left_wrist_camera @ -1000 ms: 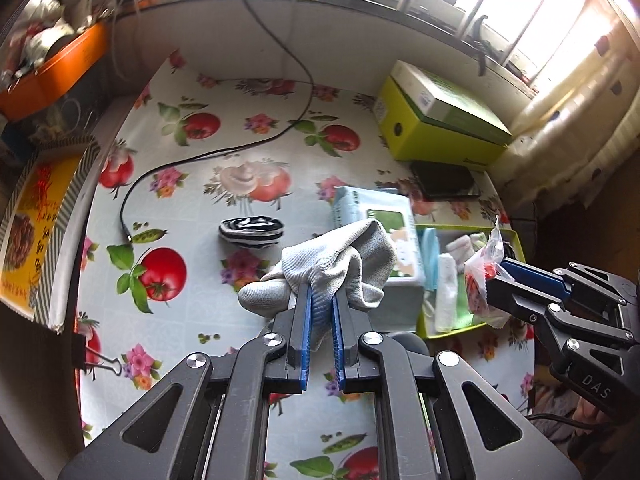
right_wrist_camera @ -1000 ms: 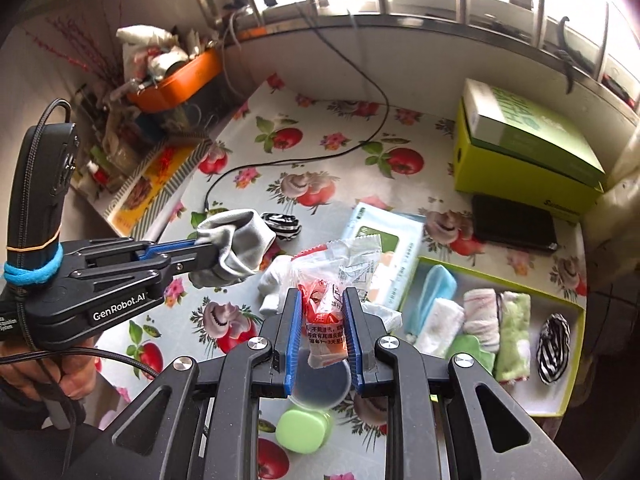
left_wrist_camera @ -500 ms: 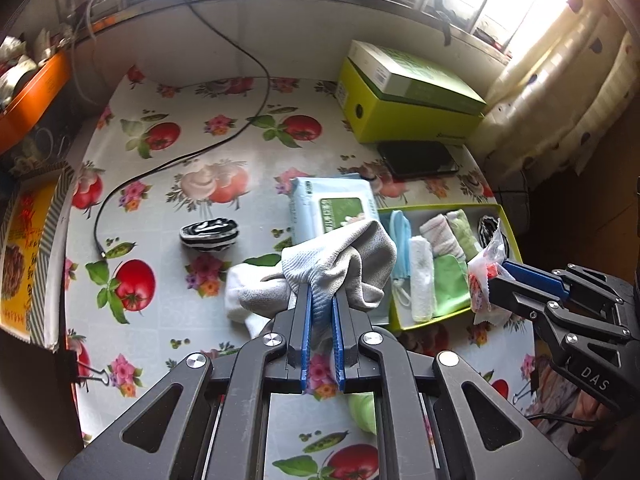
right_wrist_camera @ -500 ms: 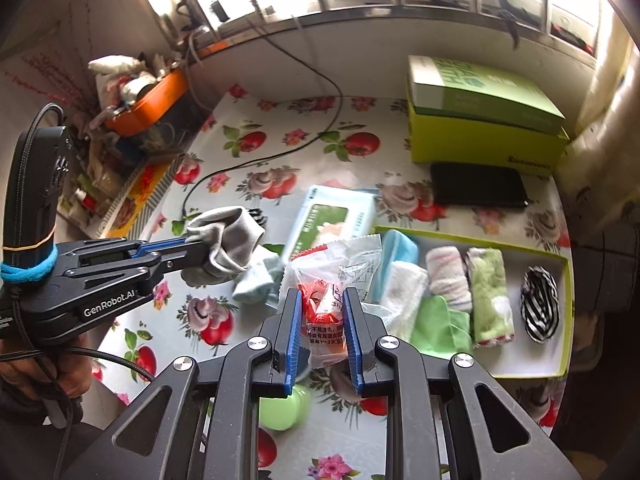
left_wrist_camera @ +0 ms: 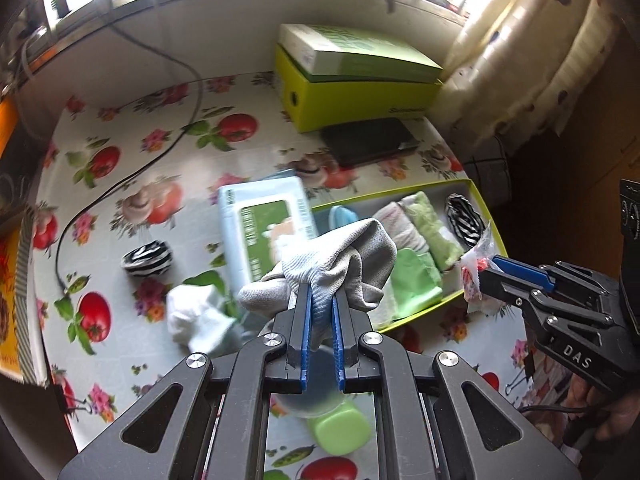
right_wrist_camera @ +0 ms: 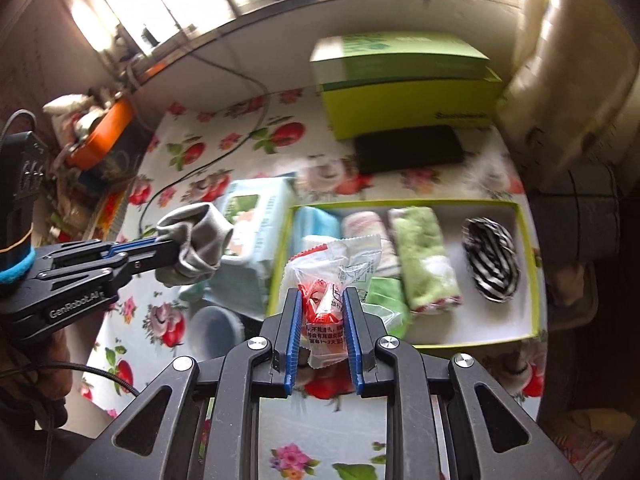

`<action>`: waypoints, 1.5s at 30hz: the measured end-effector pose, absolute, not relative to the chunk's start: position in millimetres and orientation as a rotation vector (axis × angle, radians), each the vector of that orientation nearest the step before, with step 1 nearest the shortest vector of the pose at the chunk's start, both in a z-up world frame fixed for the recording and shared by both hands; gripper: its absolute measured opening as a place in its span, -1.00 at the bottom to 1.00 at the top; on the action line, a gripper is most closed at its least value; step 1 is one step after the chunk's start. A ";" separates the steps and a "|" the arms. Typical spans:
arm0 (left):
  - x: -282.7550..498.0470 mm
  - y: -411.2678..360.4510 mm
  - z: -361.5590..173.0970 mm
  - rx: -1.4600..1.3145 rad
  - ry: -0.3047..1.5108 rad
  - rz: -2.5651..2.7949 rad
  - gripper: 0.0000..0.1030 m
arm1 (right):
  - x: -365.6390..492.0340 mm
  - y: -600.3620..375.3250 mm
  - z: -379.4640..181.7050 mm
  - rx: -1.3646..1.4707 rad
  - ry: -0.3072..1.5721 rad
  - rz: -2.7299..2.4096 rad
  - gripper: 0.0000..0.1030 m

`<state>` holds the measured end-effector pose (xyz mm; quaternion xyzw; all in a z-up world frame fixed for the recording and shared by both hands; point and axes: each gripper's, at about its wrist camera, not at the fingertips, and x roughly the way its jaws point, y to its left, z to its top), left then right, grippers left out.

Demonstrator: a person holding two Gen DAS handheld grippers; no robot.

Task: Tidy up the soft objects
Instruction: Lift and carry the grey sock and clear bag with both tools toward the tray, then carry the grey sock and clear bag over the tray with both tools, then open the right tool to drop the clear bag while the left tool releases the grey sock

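Left hand-held gripper (left_wrist_camera: 320, 312), clamped on a bunched grey sock (left_wrist_camera: 340, 264), holds it in the air above the near left end of the green tray (right_wrist_camera: 532, 248). Right hand-held gripper (right_wrist_camera: 320, 312), closed on a crinkled clear packet (right_wrist_camera: 336, 276) with red contents, hangs over the tray's near wall. Both views are blurred, so fine edges are uncertain.

Inside the tray, from left to right: a blue cloth (right_wrist_camera: 316, 220), a pale pink roll (right_wrist_camera: 364, 228), a green towel roll (right_wrist_camera: 424, 256) and a striped sock ball (right_wrist_camera: 490, 264), with a light green cloth (left_wrist_camera: 412, 280) in front. A bare patch of tray floor lies between the green roll and the striped ball.

Left of the tray on the desk (left_wrist_camera: 120, 184) lie a wipes pack (left_wrist_camera: 264, 224), a second striped ball (left_wrist_camera: 148, 258) and a white sock (left_wrist_camera: 200, 320).

Likely hazards: the grey sock is gripped only by a fold, so its loose bulk could drape over the tray wall or unroll when released. The left end is crowded; dropping there may disturb the rolled cloths. The two grippers are near each other and could collide.
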<state>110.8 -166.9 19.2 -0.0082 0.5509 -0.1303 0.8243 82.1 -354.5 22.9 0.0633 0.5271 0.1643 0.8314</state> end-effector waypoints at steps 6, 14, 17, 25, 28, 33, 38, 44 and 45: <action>124.0 -196.9 15.6 0.021 1.180 -0.331 -0.82 | 88.6 -396.0 9.9 0.178 1.128 0.256 -0.63; 138.3 -223.1 10.5 0.049 1.193 -0.370 -0.82 | 102.9 -442.4 -11.8 0.202 1.146 0.159 -0.63; 143.3 -231.5 9.4 0.057 1.195 -0.382 -0.82 | 111.1 -450.9 -22.6 0.198 1.162 0.137 -0.63; 151.2 -243.2 4.2 0.067 1.205 -0.397 -0.82 | 131.0 -466.2 -54.3 0.188 1.208 0.096 -0.63; 154.2 -246.6 1.7 0.072 1.212 -0.397 -0.82 | 137.1 -467.2 -60.6 0.173 1.219 0.091 -0.63; 158.3 -253.2 -2.9 0.081 1.224 -0.406 -0.82 | 136.3 -465.8 -83.0 0.166 1.299 0.086 -0.62; 162.4 -263.7 -8.1 0.098 1.234 -0.422 -0.82 | 129.7 -472.2 -88.7 0.216 1.289 0.079 -0.42; 169.1 -282.2 -12.1 0.119 1.238 -0.452 -0.82 | 121.5 -479.9 -67.5 0.250 1.225 0.059 -0.13; 171.0 -286.4 -12.9 0.123 1.237 -0.459 -0.82 | 120.2 -480.2 -64.5 0.251 1.218 0.058 -0.13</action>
